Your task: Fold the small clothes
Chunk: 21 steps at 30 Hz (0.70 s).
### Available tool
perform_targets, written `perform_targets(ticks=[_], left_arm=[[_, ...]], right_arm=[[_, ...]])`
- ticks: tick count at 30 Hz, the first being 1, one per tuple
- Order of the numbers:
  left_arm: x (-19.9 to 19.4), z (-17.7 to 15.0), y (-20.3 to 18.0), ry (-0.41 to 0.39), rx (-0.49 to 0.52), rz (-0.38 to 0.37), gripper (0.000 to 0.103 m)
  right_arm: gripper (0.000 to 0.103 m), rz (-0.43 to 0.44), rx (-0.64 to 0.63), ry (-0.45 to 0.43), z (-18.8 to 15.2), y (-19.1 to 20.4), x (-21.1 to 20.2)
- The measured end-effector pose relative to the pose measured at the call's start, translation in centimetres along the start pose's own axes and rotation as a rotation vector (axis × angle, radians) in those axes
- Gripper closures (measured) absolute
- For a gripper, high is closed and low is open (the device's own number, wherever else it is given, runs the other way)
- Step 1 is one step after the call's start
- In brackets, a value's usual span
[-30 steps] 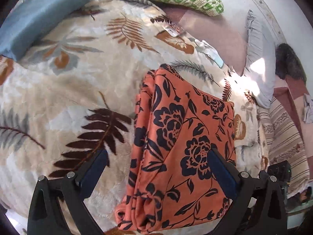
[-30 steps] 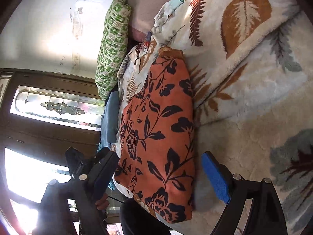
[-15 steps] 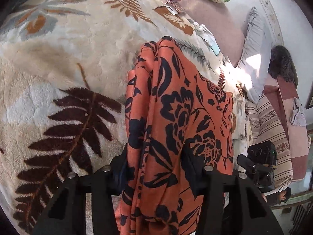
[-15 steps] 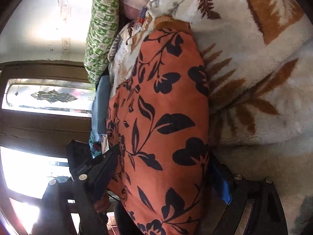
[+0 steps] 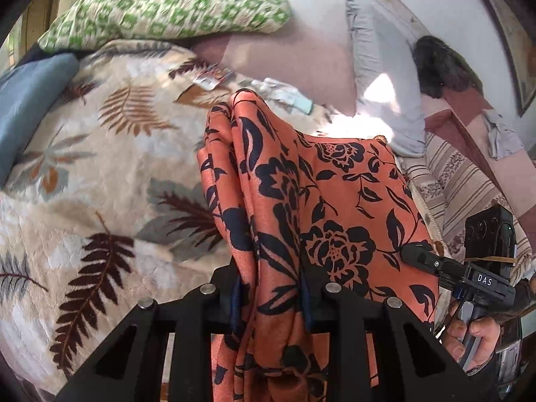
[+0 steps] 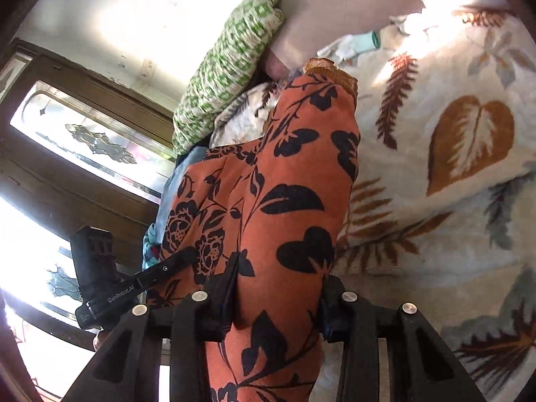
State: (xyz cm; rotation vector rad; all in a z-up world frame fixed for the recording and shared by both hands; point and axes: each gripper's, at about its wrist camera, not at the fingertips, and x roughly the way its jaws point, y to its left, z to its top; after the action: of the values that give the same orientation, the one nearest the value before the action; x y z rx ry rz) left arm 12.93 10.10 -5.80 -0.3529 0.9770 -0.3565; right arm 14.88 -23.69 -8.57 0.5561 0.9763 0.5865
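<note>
An orange garment with black flowers (image 5: pixel 335 201) is folded lengthwise and lifted off the leaf-print blanket (image 5: pixel 100 174) at its near end. My left gripper (image 5: pixel 269 296) is shut on its near left corner, cloth bunched between the jaws. My right gripper (image 6: pixel 278 298) is shut on the near right corner of the same garment (image 6: pixel 284 184). The right gripper also shows in the left wrist view (image 5: pixel 418 256), and the left gripper in the right wrist view (image 6: pixel 182 256). The garment's far end still rests on the blanket (image 6: pixel 452 217).
A green-patterned pillow (image 5: pixel 167 10) and a pink pillow (image 5: pixel 301 57) lie at the head of the bed. A blue cloth (image 5: pixel 23 100) lies at the left. A grey pillow (image 5: pixel 378 83) and striped sheet (image 5: pixel 469 181) are at the right. A wooden window frame (image 6: pixel 83 134) stands behind.
Both grippers have closed on the garment's near corners and lifted them; a second ago both were open around the flat garment.
</note>
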Motion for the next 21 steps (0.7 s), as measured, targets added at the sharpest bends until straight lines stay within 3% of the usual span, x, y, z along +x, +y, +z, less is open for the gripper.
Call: perform_targets(ticks=[3,7,13,16,18,21], left_arm=[[0.3,0.0,-0.3,-0.024,0.023,-0.041,0.074],[3.7,-0.4,1.7,-0.011,0.029,-0.054,0.074],[10.5,-2.3,2.5,0.097,-0.008,-0.008,0.073],[13.9,-3.9,4.0,0.173,-0.014,0.081,0.06],[13.3,-4.4,4.6,0.137,-0.019,0.093,0.039],[11.0,-4.2,4.9,0.126,-0.013,0.115,0.036]], right_arm=[[0.062,-0.013,-0.031,-0.06,1.0,-0.2,-3.7],[0.062,-0.06,-0.028,-0.093,2.5,-2.3,-5.5],[0.062,-0.104,0.065,-0.023,2.6,-9.0,-3.2],[0.055,-0.173,0.116,0.045,1.7,-12.9,-0.1],[0.038,-0.207,0.153,0.062,0.7,-14.4,0.9],[0.037,-0.21,0.15,0.006,0.4,-14.0,-1.0]])
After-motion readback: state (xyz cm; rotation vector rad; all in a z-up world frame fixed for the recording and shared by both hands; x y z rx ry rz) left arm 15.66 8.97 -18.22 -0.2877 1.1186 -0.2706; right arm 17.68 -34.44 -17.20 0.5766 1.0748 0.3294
